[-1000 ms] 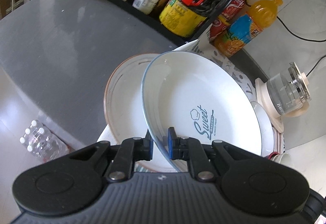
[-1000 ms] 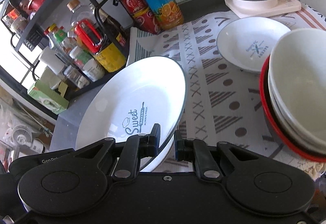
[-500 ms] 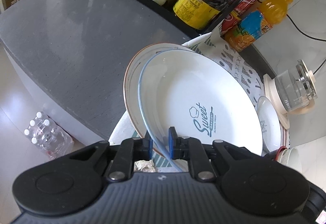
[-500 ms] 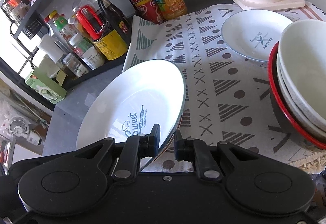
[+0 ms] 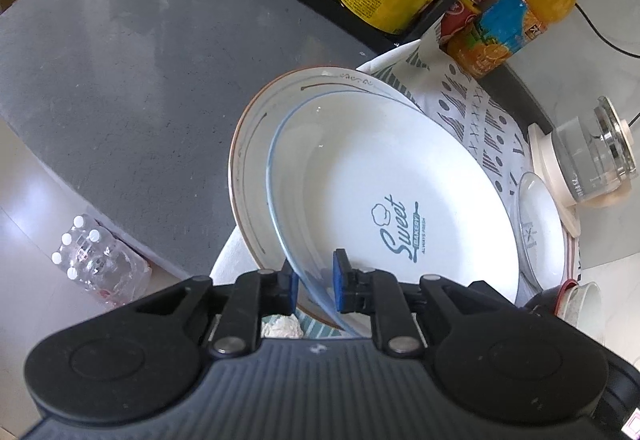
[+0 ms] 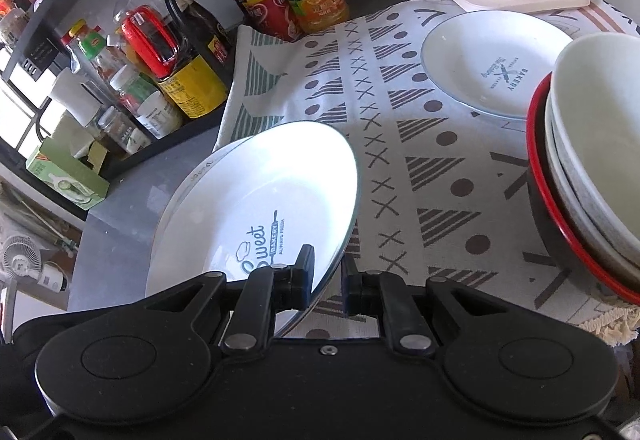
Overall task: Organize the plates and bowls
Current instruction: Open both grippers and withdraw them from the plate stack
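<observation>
Left fingers (image 5: 314, 282) opening round near rim of Sweet plate (image 5: 392, 200), right fingers (image 6: 326, 282) pinching its other rim, brown-rimmed plate (image 5: 250, 144) right underneath.

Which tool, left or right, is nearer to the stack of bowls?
Right. The right tool grips the Sweet Bakery plate directly beside the stack of bowls. The left tool straddles the plate's far rim, its jaws opening.

Grey counter (image 5: 120, 52); pale glossy floor (image 5: 24, 208); black rack (image 6: 48, 36).
</observation>
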`<act>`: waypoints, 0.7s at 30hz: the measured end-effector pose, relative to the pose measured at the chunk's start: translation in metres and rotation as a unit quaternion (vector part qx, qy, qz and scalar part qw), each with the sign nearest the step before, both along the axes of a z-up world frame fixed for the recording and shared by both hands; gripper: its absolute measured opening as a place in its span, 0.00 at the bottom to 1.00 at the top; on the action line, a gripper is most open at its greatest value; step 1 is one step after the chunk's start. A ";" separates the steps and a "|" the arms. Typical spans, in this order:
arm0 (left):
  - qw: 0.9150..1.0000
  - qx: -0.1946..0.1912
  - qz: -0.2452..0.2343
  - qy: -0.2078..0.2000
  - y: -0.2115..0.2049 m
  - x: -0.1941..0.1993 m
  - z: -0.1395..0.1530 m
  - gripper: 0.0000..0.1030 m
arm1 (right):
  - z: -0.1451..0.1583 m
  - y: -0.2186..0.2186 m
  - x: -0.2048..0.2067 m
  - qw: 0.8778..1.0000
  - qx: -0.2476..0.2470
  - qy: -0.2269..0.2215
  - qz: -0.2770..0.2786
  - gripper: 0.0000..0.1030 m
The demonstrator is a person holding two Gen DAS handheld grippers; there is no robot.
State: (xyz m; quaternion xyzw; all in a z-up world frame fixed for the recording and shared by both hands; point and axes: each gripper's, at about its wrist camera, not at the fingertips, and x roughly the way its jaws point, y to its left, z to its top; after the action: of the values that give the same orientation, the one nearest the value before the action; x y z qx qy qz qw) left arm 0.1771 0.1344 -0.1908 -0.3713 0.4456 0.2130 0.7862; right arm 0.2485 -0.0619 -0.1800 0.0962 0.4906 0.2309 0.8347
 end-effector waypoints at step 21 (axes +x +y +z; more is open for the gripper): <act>0.996 0.051 -0.028 0.062 0.045 0.016 0.021 0.29 | -0.009 0.014 0.012 0.999 -0.033 0.015 -0.002 0.09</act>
State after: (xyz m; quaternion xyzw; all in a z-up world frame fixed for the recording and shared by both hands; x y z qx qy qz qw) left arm 0.1929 0.1791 -0.1697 -0.3045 0.4927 0.2360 0.7802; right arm 0.2610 -0.0474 -0.1886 0.0727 0.5105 0.2115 0.8303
